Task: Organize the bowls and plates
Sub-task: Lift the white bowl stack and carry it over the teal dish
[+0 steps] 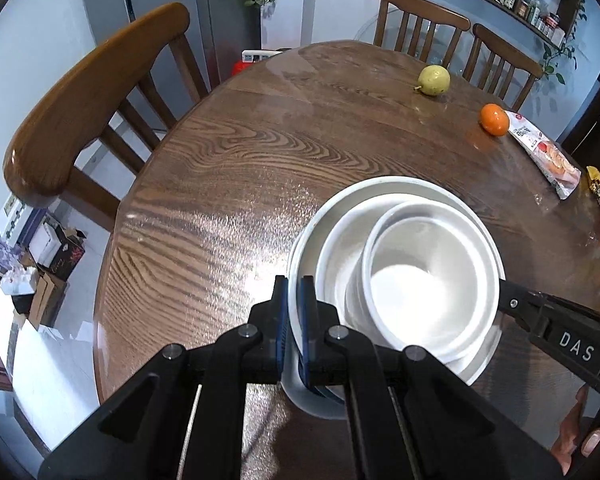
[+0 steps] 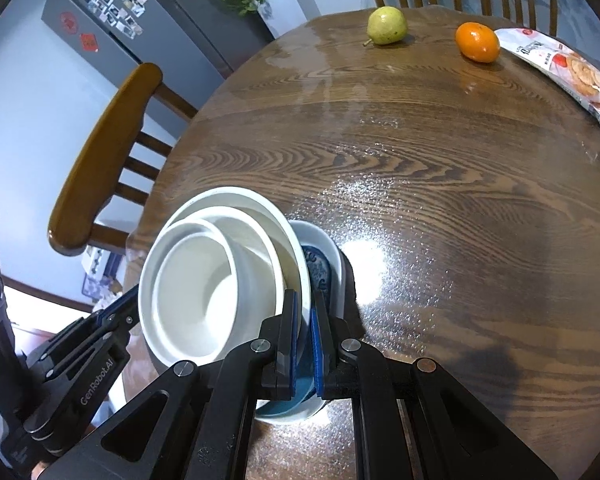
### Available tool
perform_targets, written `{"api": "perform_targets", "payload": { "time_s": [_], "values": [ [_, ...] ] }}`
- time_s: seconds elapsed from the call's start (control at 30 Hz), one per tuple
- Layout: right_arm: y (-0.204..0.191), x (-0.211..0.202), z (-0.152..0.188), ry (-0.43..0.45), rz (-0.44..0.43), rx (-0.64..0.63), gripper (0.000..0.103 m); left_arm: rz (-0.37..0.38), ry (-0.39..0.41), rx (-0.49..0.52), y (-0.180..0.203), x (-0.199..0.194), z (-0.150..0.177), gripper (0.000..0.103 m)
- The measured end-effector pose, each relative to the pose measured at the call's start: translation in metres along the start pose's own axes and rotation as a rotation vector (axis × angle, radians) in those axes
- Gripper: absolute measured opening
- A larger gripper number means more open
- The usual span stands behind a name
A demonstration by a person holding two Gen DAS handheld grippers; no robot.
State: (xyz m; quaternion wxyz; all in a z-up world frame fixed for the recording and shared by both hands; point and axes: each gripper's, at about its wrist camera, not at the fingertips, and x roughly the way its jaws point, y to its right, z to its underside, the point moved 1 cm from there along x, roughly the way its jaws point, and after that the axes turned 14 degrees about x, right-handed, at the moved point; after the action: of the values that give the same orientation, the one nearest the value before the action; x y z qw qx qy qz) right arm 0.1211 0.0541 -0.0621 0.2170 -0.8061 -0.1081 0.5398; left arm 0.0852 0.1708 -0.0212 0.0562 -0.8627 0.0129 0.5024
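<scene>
Black linkage bars are filling the bottom of both wrist views, w/ blue pads out front. Left gripper is pinching the near-left rim of the plate, jaws pressed nearly together on that thin edge. Right gripper is doing the same on the opposite rim, pads clamping the plate edge. Two opposed grips are likely sharing the load and keeping the stack level, since the plate is carrying a white bowl and a smaller bowl nested inside it, the small one sitting off-centre toward the right gripper.

Whole stack is sitting over the near edge of the tabletop, on top of a blue-patterned dish that is showing only in the right view, peeking out beside the plate rim. Judging by this, stacking is mostly done and the pile is either being set onto that dish or squared up on it; can't tell whether the plate is resting fully or being held just above.

Far edge of the tabletop is holding a pear, an orange and a snack packet, all well apart from the dishes.

Hidden: plate underside, most of the blue dish, and rim contact behind the pads. Person's fingers are barely showing at frame corners.
</scene>
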Motion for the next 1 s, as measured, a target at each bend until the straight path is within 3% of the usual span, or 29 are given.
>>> {"api": "perform_targets", "payload": {
  "time_s": [1.0],
  "values": [
    [0.005, 0.009, -0.028, 0.046, 0.011, 0.027, 0.011, -0.019, 0.041, 0.029, 0.004, 0.014, -0.027, 0.001]
  ]
}}
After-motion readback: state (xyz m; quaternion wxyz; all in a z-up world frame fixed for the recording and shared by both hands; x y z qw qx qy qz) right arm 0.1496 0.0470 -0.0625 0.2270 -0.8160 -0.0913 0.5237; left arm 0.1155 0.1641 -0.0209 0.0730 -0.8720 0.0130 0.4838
